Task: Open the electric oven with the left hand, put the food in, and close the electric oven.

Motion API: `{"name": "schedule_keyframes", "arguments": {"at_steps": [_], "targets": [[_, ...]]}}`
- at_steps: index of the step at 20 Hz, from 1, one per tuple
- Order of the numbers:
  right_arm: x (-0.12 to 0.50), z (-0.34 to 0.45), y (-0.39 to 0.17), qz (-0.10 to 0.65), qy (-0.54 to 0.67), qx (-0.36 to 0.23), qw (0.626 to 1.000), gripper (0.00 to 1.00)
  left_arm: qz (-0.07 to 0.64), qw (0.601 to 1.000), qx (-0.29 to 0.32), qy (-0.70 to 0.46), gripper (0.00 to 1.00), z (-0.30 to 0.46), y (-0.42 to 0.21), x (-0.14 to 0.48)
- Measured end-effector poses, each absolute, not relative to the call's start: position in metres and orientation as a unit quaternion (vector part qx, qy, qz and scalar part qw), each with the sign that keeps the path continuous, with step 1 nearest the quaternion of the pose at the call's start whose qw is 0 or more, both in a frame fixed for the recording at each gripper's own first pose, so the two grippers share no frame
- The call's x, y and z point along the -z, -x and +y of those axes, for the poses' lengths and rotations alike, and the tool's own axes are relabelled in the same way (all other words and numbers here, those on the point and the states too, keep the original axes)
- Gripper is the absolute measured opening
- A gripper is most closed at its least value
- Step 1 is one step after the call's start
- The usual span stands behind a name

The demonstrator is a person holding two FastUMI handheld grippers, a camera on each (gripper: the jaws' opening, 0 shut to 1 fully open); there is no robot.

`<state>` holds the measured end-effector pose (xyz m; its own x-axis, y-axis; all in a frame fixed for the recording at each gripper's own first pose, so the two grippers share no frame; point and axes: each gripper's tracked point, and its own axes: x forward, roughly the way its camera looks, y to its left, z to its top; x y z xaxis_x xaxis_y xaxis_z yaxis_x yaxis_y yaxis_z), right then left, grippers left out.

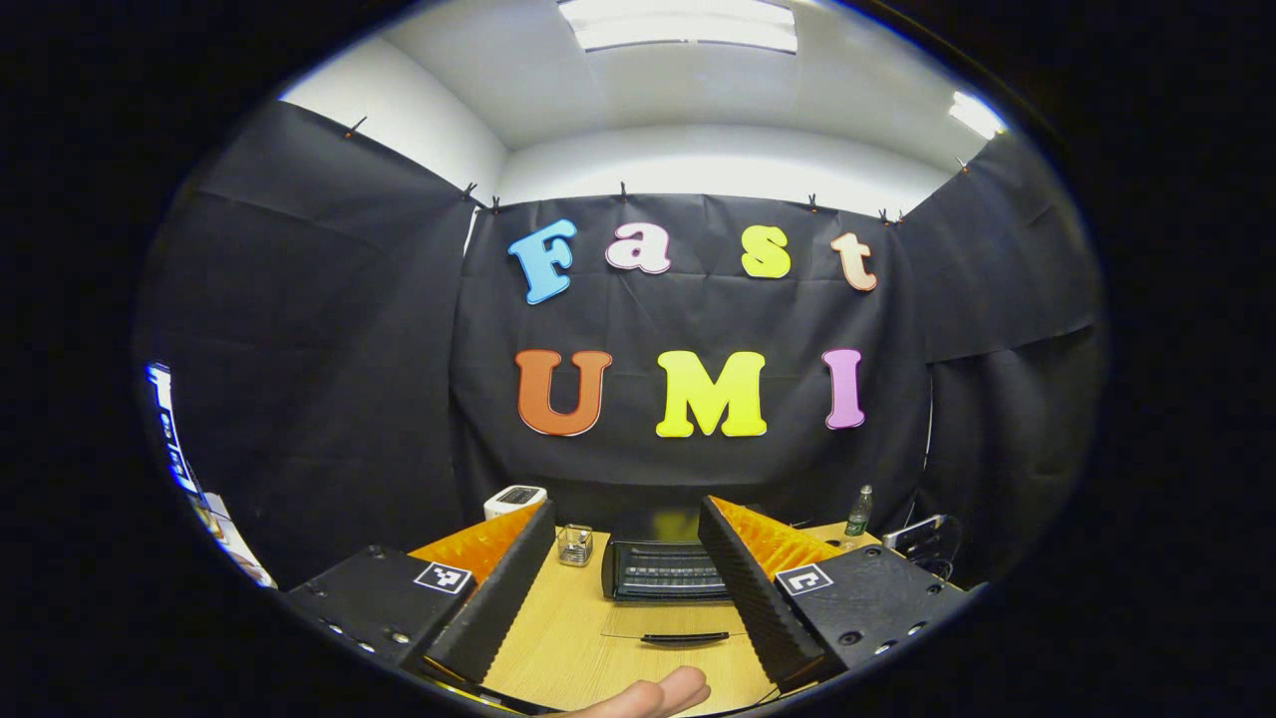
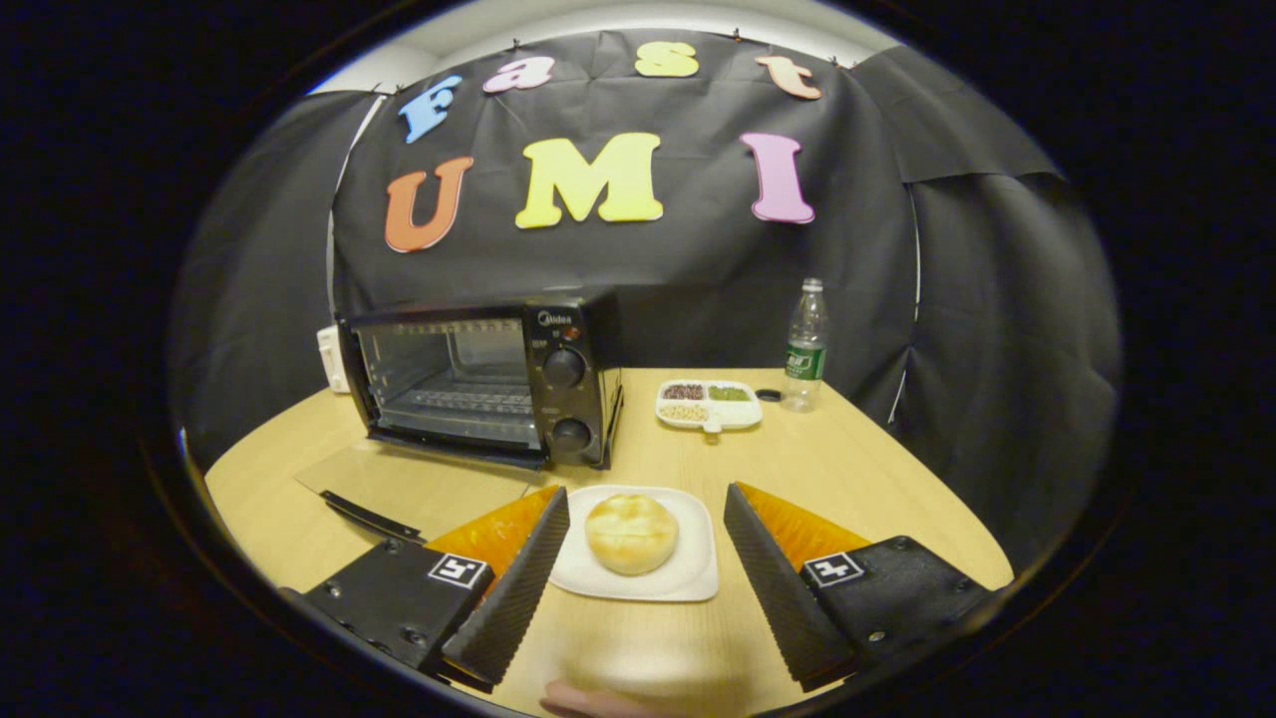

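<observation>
The black electric oven (image 2: 478, 384) stands at the back left of the wooden table with its glass door (image 2: 419, 481) folded down flat, its rack bare. A round bun (image 2: 632, 534) lies on a white square plate (image 2: 688, 578) in front of the oven. My right gripper (image 2: 646, 494) is open, one finger on each side of the plate, touching nothing. In the left gripper view the oven (image 1: 663, 570) faces me with the door handle (image 1: 685, 636) nearest. My left gripper (image 1: 627, 511) is open, short of the door.
A divided white dish (image 2: 709, 403) of beans, a black cap (image 2: 768, 395) and a plastic bottle (image 2: 805, 344) stand right of the oven. A small glass cup (image 1: 575, 544) and a white device (image 1: 514, 499) sit to its left. A fingertip (image 1: 648, 693) shows at the bottom edge.
</observation>
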<state>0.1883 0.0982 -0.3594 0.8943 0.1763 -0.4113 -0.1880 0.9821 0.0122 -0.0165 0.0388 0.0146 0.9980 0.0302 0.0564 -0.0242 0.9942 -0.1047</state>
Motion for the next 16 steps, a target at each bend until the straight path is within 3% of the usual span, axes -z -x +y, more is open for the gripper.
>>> {"name": "schedule_keyframes", "arguments": {"at_steps": [2, 3, 10, 11, 13, 16], "targets": [[0.380, 0.104, -0.199, 0.235, 0.006, -0.098, 0.967, 0.96, -0.042, 0.998, -0.018, 0.043, 0.95, 0.042, 0.020, -0.022], [0.388, 0.106, -0.203, 0.245, 0.004, -0.100, 0.964, 1.00, -0.048, 0.998, -0.020, 0.042, 0.95, 0.043, 0.021, -0.026], [0.424, 0.113, -0.224, 0.297, 0.025, -0.108, 0.948, 1.00, -0.067, 0.997, -0.016, 0.046, 0.95, 0.037, 0.015, -0.033], [0.423, 0.113, -0.225, 0.295, 0.019, -0.106, 0.950, 0.96, -0.071, 0.996, -0.016, 0.046, 0.95, 0.039, 0.015, -0.034], [0.428, 0.114, -0.230, 0.303, 0.006, -0.103, 0.947, 1.00, -0.072, 0.996, -0.017, 0.046, 0.95, 0.039, 0.013, -0.033], [0.434, 0.115, -0.231, 0.323, -0.006, -0.101, 0.941, 0.95, -0.066, 0.997, -0.017, 0.046, 0.95, 0.040, 0.010, -0.030]]}}
